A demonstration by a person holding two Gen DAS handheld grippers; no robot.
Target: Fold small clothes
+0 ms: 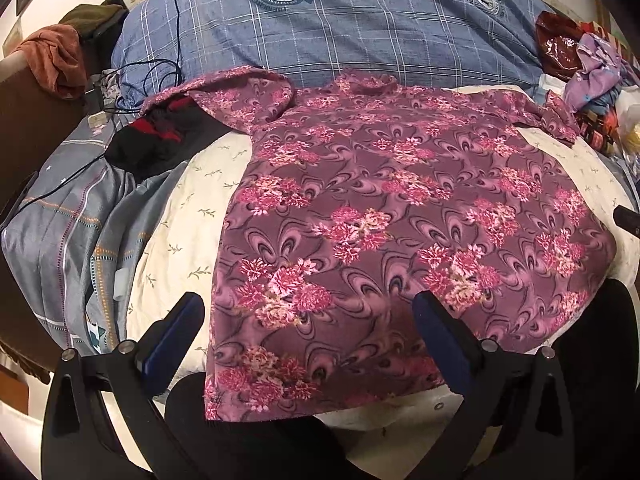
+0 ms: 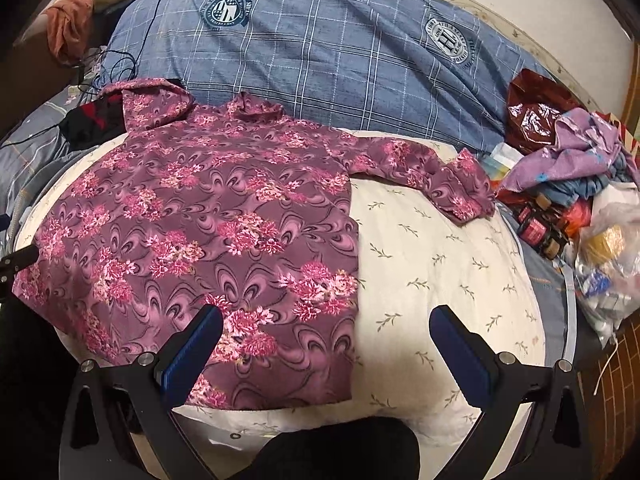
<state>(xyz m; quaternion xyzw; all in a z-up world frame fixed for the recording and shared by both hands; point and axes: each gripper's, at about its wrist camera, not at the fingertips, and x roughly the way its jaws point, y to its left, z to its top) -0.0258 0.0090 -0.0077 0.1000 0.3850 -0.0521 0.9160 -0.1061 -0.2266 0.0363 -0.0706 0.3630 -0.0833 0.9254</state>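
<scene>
A purple floral long-sleeved shirt (image 1: pixel 380 208) lies spread flat on a cream pillow (image 1: pixel 180 240), collar away from me. It also shows in the right wrist view (image 2: pixel 208 220), its right sleeve (image 2: pixel 440 176) stretched out to the side. My left gripper (image 1: pixel 308 312) is open and empty, hovering over the shirt's lower left part near the hem. My right gripper (image 2: pixel 326 324) is open and empty, over the shirt's lower right edge, with one finger (image 2: pixel 192 352) above the cloth and the other above the cream pillow (image 2: pixel 440 260).
A blue checked pillow (image 1: pixel 340 28) lies behind the shirt. A black and red garment (image 1: pixel 156 140) and cables (image 1: pixel 152 76) lie at the left. A pile of clothes, jars and plastic bags (image 2: pixel 580 208) sits at the right. A grey sheet (image 1: pixel 72 232) hangs at the left.
</scene>
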